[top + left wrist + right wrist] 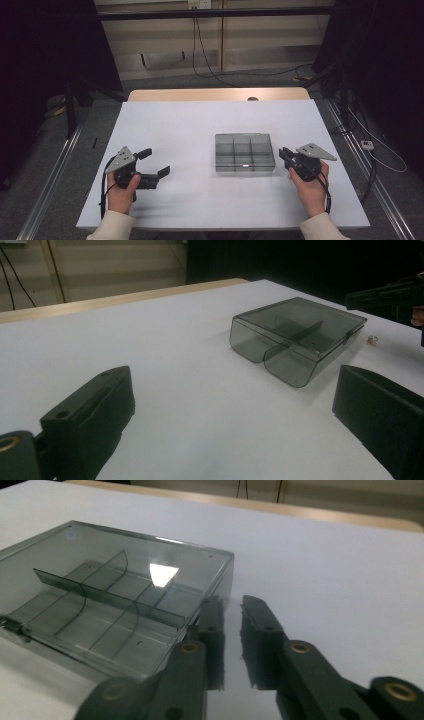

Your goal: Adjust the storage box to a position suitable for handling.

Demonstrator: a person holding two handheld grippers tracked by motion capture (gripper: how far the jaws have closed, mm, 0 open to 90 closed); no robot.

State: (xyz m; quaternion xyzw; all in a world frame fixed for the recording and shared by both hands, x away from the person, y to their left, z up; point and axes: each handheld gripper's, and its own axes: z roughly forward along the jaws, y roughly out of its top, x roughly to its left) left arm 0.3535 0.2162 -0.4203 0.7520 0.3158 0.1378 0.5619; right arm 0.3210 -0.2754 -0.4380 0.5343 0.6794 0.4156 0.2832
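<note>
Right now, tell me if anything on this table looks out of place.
One thing: a tiny pale object lies loose on the white table beside the closed smoky compartment box. Too small to identify. The box itself sits flat, undamaged.

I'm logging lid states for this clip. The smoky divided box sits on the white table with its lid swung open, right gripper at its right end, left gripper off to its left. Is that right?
Not quite: the lid is closed, not open. The right gripper view shows the flat clear lid lying over the dividers of the box. The rest holds: the high view shows the right gripper at its right end and the left gripper off to its left on the table.
</note>
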